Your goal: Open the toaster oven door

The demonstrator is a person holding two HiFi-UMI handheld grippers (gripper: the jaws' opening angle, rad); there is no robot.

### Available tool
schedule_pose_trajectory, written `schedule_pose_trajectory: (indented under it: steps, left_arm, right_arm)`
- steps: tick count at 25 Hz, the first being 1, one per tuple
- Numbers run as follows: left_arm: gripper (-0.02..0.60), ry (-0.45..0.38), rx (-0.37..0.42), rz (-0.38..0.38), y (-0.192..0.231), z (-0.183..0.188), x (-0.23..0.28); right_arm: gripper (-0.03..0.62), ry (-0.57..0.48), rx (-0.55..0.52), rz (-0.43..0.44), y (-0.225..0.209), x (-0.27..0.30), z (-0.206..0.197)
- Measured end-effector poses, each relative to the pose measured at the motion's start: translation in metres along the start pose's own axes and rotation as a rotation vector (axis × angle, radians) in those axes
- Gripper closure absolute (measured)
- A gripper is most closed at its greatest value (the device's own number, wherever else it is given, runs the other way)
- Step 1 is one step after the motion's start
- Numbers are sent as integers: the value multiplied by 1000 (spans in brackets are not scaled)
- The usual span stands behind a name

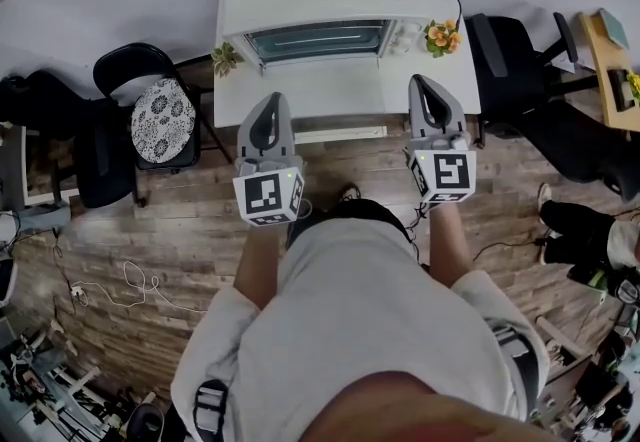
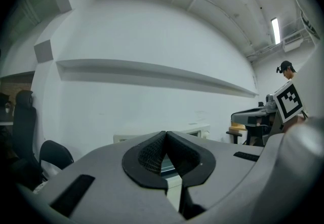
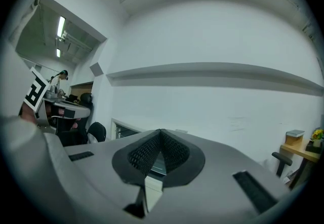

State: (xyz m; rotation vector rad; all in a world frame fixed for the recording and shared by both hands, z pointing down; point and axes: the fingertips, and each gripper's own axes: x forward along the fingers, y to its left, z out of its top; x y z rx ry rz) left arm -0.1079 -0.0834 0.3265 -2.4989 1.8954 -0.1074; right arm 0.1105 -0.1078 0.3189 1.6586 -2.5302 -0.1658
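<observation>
A white toaster oven stands on a white table against the wall, its glass door closed. Both grippers hover side by side at the table's near edge, pointing level at the oven. My left gripper is shut with nothing in it, in front of the door's left part. My right gripper is shut and empty too, in front of the oven's right end by the knobs. In the left gripper view the shut jaws hide most of the oven. In the right gripper view the jaws do the same.
Small flower pots stand at the table's left edge and right of the oven. A black chair with a patterned cushion is at the left, an office chair at the right. Cables lie on the wooden floor.
</observation>
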Motion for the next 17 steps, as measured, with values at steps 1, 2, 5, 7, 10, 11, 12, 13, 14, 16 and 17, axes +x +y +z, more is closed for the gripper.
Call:
schedule_pose_trajectory:
  steps: [1,2,5,7,10,11,12,13,14,16,17]
  left_arm:
    - [563,3,0,2,1,-1,-2]
    - [563,4,-1,3,1,-2,-3]
    - [563,3,-3,4,2,-3,-4]
    - [563,5,-2,3,1,-3,-5]
    - [563,11,-2,4,2,-5,-7]
    - [563,12,-2,5,2,-5,-7]
    - [563,12,-3,7,3,-6,-7]
    - [563,12,-3,8,4,-6,-7]
    - [563,12,-4,10,4,-7,-6]
    - [563,14,-6,13,5,-8,-5]
    - [563,15,-7,14,5,-9,-5]
  right_arm:
    - [594,2,1,-1,0,-1,-1]
    - [594,3,2,-2,1,-2,-1]
    - [594,-1,2,4,3,-1,0]
    - [594,-4,2,10,5,-1,1]
    - [594,-2,6,11,7,-2,1]
    - [594,-1,6,11,7,-2,1]
    - [594,-1,7,12,7,-2,1]
    - [594,-2,7,13,7,-1,2]
    - [594,-3,8,15,7,-1,2]
    - [594,-3,9,18,8,0,2]
    - [594,-2,9,19,8,0,2]
